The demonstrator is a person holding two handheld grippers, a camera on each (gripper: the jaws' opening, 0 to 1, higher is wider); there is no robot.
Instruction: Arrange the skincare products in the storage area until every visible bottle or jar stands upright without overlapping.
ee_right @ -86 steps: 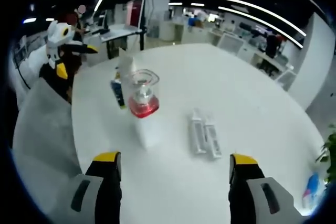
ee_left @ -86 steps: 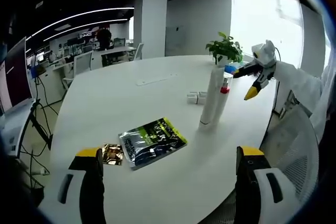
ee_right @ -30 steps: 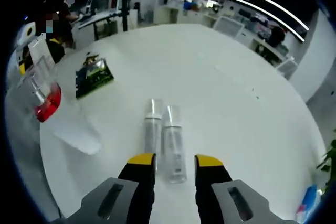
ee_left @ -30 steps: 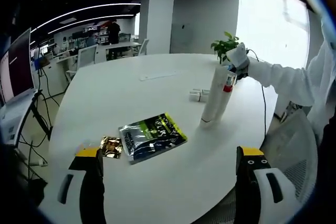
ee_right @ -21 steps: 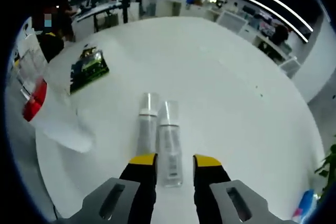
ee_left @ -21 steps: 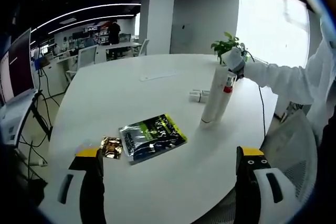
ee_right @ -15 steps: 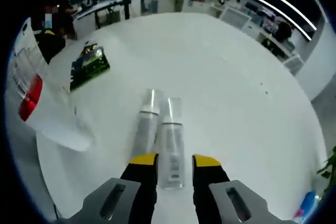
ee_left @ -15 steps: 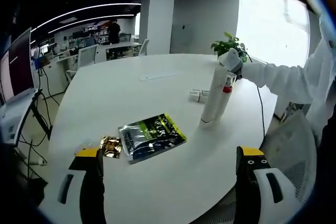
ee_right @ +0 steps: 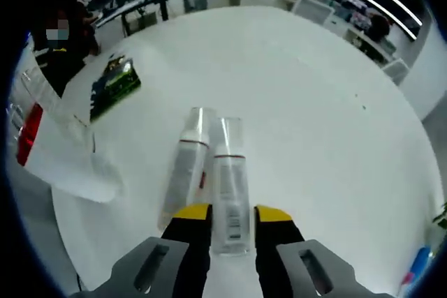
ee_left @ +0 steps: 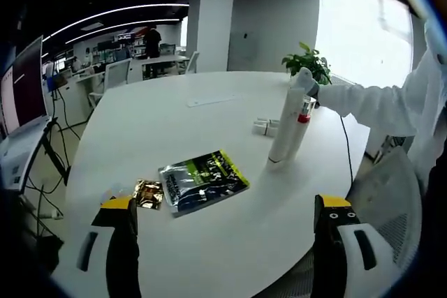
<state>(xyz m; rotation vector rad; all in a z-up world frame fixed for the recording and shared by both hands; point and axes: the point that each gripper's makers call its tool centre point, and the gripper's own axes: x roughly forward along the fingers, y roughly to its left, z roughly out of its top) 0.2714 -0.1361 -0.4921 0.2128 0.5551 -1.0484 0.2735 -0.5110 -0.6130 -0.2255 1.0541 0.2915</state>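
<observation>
My right gripper (ee_right: 231, 218) clamps one of two clear bottles (ee_right: 228, 183) lying side by side on the white table (ee_right: 314, 137); its twin (ee_right: 184, 172) touches it. My left gripper (ee_left: 227, 211) hangs open before one green pouch (ee_left: 202, 179).

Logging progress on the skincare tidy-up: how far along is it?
Done: the tall white tube stands upright. In hand: the right gripper straddles one lying clear bottle, jaws close around it. Left: that bottle and the second bottle touching it both lie flat.
</observation>
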